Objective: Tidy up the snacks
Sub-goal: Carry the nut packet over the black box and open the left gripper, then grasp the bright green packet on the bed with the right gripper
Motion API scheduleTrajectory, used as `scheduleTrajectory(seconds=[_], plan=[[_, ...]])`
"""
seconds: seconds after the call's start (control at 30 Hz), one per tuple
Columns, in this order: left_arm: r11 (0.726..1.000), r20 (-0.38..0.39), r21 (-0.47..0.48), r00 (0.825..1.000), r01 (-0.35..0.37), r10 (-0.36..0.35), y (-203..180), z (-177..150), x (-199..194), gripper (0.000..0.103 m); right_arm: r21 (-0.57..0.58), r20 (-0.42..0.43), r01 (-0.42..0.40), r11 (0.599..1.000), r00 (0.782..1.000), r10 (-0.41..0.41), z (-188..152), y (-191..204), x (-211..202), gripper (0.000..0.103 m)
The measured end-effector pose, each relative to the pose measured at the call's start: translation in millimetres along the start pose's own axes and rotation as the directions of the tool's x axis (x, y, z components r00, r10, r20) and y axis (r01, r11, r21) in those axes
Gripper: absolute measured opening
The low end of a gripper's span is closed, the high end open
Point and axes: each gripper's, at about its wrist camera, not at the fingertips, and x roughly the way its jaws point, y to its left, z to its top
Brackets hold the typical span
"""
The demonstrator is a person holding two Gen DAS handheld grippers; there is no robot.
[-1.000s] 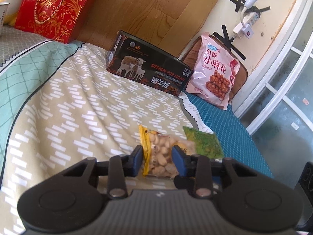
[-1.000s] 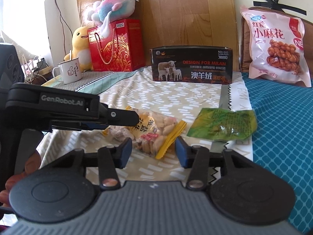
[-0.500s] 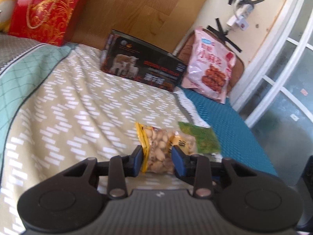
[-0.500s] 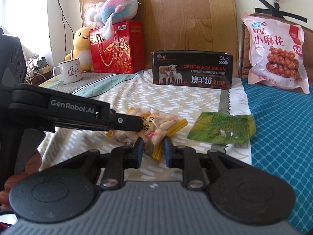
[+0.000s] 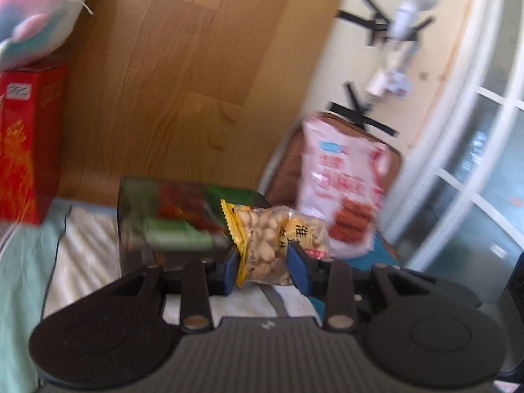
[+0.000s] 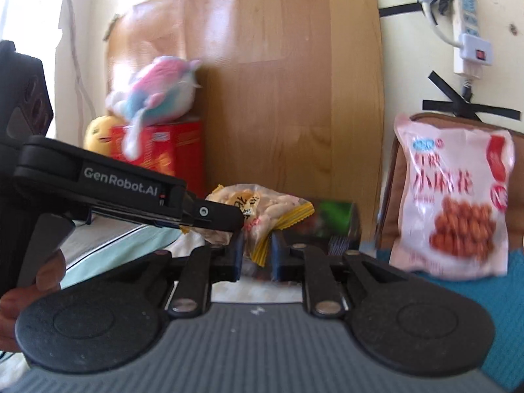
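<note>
A clear snack bag of pale nuts with yellow crimped ends [image 5: 271,245] hangs in the air between both grippers. My left gripper [image 5: 265,267] is shut on one end of it. My right gripper [image 6: 256,255] is shut on its other yellow end [image 6: 262,249]. The left gripper's body [image 6: 131,196] crosses the right wrist view from the left and touches the bag [image 6: 262,209]. An open dark box [image 5: 183,226] lies just beyond the bag, its inside red and green. The box also shows in the right wrist view [image 6: 327,226].
A big pink snack bag [image 6: 455,196] leans on a brown cushion at the right; it also shows in the left wrist view [image 5: 344,196]. A red gift box [image 6: 163,150] with plush toys [image 6: 154,95] stands at the left. A wooden headboard [image 5: 183,91] rises behind.
Both grippers have lifted the nut bag off the bedspread and carried it toward the box. The right gripper closed on its yellow end. The green packet has left both views.
</note>
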Motion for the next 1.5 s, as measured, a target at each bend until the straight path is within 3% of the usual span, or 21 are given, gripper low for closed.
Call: scheduleTrajectory(seconds=[0.2,0.27,0.4,0.47,0.6,0.67,0.8,0.9,0.97,1.1,1.13,1.2,1.33,1.43,1.5], plan=[[0.988,-0.069,-0.077,0.989,-0.132,0.127,54,23,70,0.038,0.044,-0.13,-0.07,0.997,0.989,0.075,10,-29,102,0.021],[0.982,-0.089,-0.06,0.981,-0.18,0.174,61,24,84,0.043,0.048,-0.156,-0.058,0.997,0.986,0.065,7,-33,122,0.03],[0.977,-0.027,0.005,0.976,-0.214,0.214,52,22,73,0.057,0.126,-0.123,-0.038,0.991,0.991,0.054,6,-51,110,0.033],[0.972,0.019,0.03,0.972,-0.234,0.233,42,20,57,0.058,0.148,-0.102,-0.021,0.989,0.994,0.037,3,-56,85,0.033],[0.976,0.101,0.053,0.974,-0.211,0.205,18,2,9,0.059,0.202,-0.092,0.011,0.979,0.996,0.007,-17,-63,20,0.034],[0.984,0.091,0.056,0.982,-0.172,0.166,7,-16,-10,0.059,0.268,-0.113,0.055,0.962,0.993,-0.025,-35,-65,-10,0.035],[0.999,-0.05,-0.024,0.998,-0.047,0.046,-1,-64,-17,0.058,0.393,-0.175,0.126,0.911,0.983,-0.06,-85,-72,-58,0.035],[0.992,-0.183,-0.125,0.982,0.015,-0.038,-1,-97,-2,0.055,0.483,-0.227,0.141,0.864,0.973,-0.032,-115,-67,-65,0.037],[0.983,-0.243,-0.172,0.965,0.058,-0.1,-6,-118,6,0.055,0.5,-0.196,0.127,0.856,0.98,-0.032,-122,-58,-76,0.037],[0.989,-0.218,-0.136,0.972,0.056,-0.085,-23,-136,-9,0.054,0.503,-0.204,0.064,0.862,0.978,0.046,-124,-34,-81,0.032],[0.987,-0.214,-0.148,0.973,0.055,-0.086,-20,-139,-14,0.048,0.496,-0.202,0.061,0.866,0.978,0.047,-124,-25,-81,0.032],[0.977,-0.197,-0.205,0.976,0.054,-0.095,-4,-145,-29,0.043,0.487,-0.199,0.039,0.873,0.978,0.067,-121,-13,-78,0.029],[0.944,-0.146,-0.323,0.982,0.067,-0.12,34,-160,-60,0.023,0.485,-0.182,-0.046,0.873,0.971,0.152,-125,11,-77,0.029],[0.935,-0.112,-0.346,0.986,0.077,-0.123,47,-169,-78,0.021,0.461,-0.176,-0.087,0.883,0.966,0.187,-127,31,-77,0.031],[0.947,-0.094,-0.316,0.991,0.061,-0.096,46,-174,-86,0.02,0.421,-0.169,-0.1,0.902,0.968,0.186,-128,42,-77,0.032]])
